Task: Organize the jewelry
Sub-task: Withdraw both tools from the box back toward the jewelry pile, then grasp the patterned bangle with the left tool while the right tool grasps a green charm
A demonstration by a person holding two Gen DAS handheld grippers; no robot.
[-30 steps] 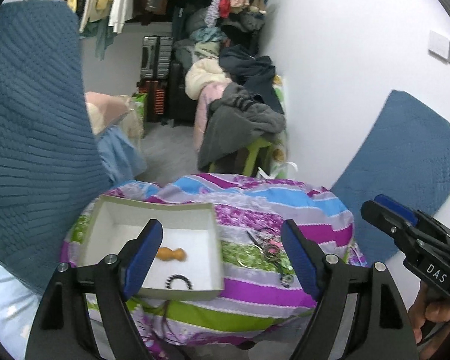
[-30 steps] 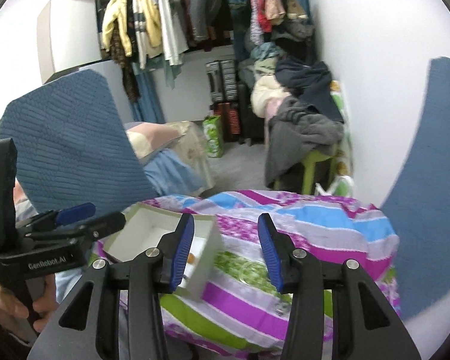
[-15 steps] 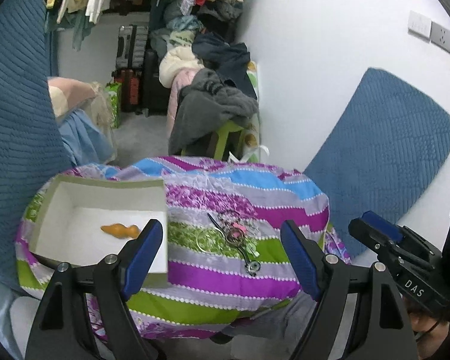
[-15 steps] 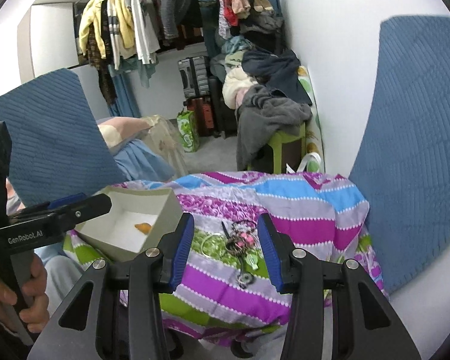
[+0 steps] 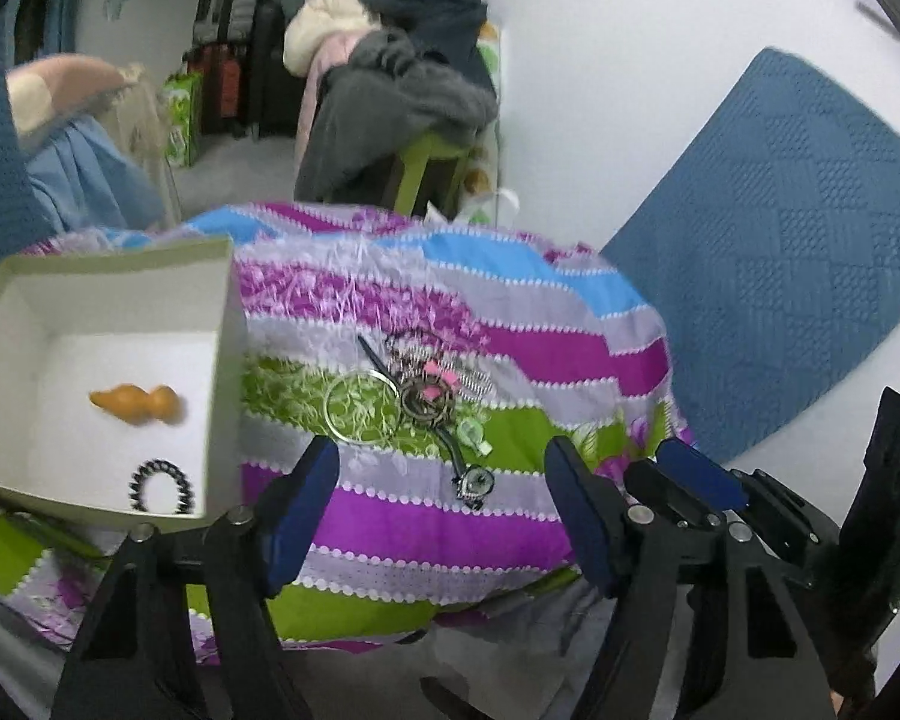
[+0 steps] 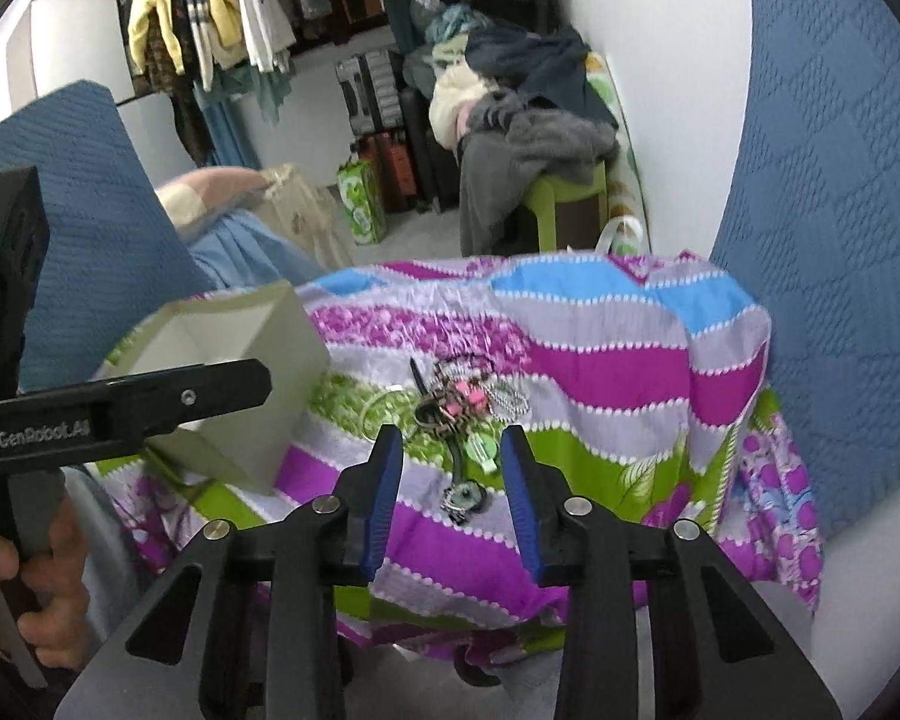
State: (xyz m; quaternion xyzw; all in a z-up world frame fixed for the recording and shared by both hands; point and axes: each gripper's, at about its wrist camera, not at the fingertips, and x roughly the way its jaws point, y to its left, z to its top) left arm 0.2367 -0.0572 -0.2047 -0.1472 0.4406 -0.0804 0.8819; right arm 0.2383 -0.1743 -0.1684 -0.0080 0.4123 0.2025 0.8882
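A pile of jewelry lies on a striped cloth: a silver hoop, a pink-and-brown piece, a green charm and a small pendant. The pile also shows in the right wrist view. A white box at the left holds an orange piece and a black coil ring. My left gripper is open and empty, just short of the pile. My right gripper is open and empty, close over the pendant.
The cloth-covered table drops off at its front and right edges. Blue cushions lean on the wall at the right and left. A green stool with clothes, suitcases and hanging clothes stand behind.
Both grippers have moved forward and down toward the jewelry pile. The left one has swung right, so the box now sits at its left. Both stay open.
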